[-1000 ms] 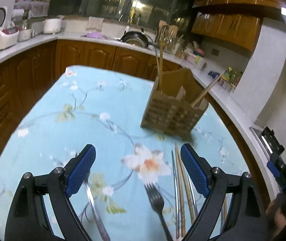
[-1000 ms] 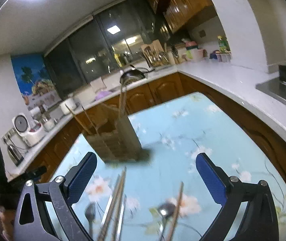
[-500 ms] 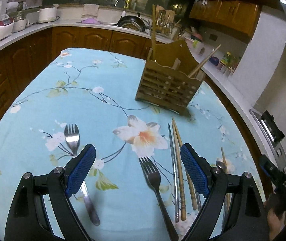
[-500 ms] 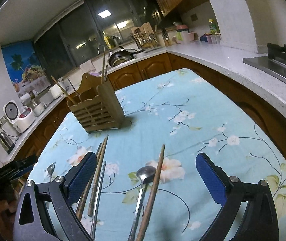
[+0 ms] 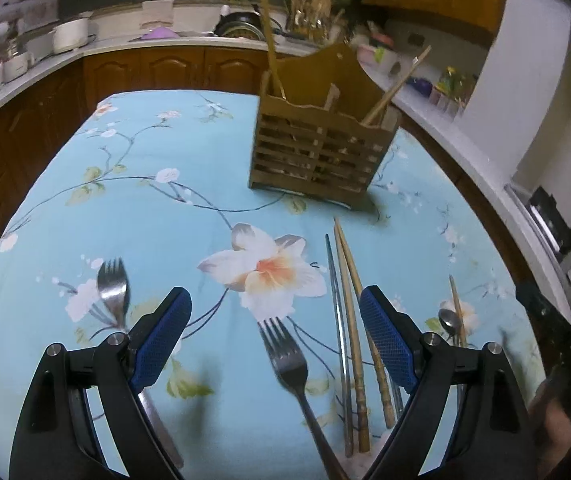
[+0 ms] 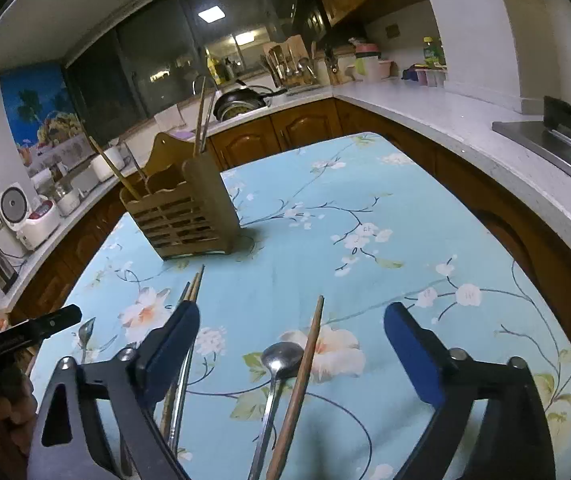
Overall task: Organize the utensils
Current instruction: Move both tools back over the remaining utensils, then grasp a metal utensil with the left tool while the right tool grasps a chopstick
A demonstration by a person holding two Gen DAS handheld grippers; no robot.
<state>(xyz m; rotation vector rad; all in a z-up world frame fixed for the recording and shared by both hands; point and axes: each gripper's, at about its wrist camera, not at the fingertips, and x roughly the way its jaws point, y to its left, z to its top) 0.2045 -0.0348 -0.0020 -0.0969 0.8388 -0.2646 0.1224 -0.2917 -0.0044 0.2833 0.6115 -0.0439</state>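
Observation:
A slatted wooden utensil holder (image 5: pixel 317 152) stands on the blue floral tablecloth (image 5: pixel 189 168) with chopsticks in it; it also shows in the right wrist view (image 6: pixel 189 212). My left gripper (image 5: pixel 275 340) is open and empty, low over a dark fork (image 5: pixel 289 360). A second fork (image 5: pixel 113 292) lies at its left. A metal chopstick and wooden chopsticks (image 5: pixel 349 320) lie at its right. My right gripper (image 6: pixel 291 344) is open and empty above a spoon (image 6: pixel 277 368) and a wooden chopstick (image 6: pixel 305 368).
A white counter (image 6: pixel 485 128) with wooden cabinets runs around the table, carrying a rice cooker (image 6: pixel 25 216), pots and jars. A steel stove edge (image 6: pixel 557 148) sits at the right. The table's right edge (image 6: pixel 557 320) is close to the counter.
Both grippers have come down and tilted toward the table. The holder now sits farther up in both views, and the forks, spoon and chopsticks lie closer between the fingers.

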